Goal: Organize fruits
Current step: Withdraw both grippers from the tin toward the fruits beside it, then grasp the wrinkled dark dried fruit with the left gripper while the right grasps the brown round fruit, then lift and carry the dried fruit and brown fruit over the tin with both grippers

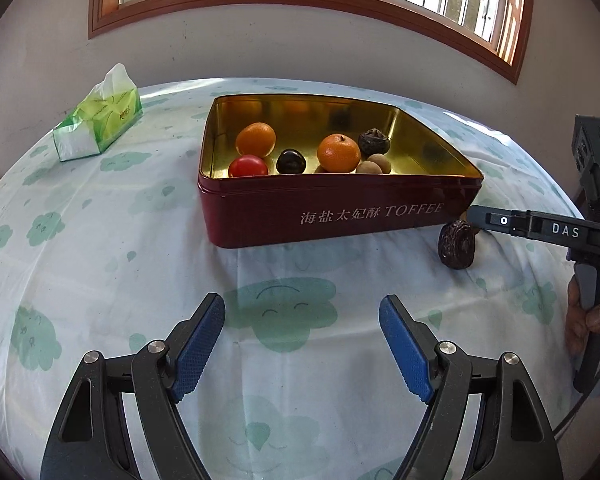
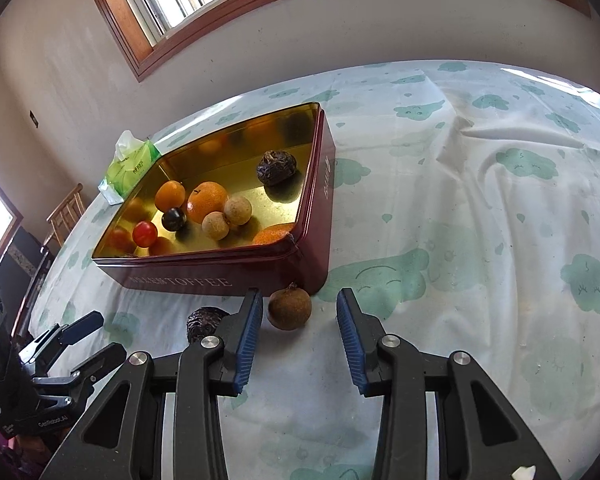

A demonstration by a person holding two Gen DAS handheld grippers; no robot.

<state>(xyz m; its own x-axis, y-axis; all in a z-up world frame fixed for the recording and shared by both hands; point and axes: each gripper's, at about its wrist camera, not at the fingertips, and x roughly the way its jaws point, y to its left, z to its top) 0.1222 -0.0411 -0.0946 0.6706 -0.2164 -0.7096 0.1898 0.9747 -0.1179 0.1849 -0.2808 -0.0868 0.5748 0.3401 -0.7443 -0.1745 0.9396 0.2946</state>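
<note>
A maroon toffee tin (image 2: pixel 260 270) with a gold interior is seen on a desk (image 2: pixel 480 216) covered by a cloud-print cloth. Inside it lie two mandarins (image 2: pixel 206 202), a cherry tomato (image 2: pixel 145 233), a dark plum-like fruit (image 2: pixel 174 219), two longans (image 2: pixel 238 210) and a wrinkled dried fruit (image 2: pixel 278 168).

Outside the tin, just beside its near corner, a brown longan (image 2: pixel 290 307) rests on the cloth, with another wrinkled dried fruit (image 1: pixel 457 244) close by.

The right gripper (image 2: pixel 298 334) is held at the brown longan with its fingers (image 2: pixel 249 334) released, apart from the fruit; nothing is grasped. The left gripper (image 1: pixel 302 352) is poised over bare cloth, its fingers spread wide and empty. A green tissue pack (image 1: pixel 100 120) is set well apart from the tin.
</note>
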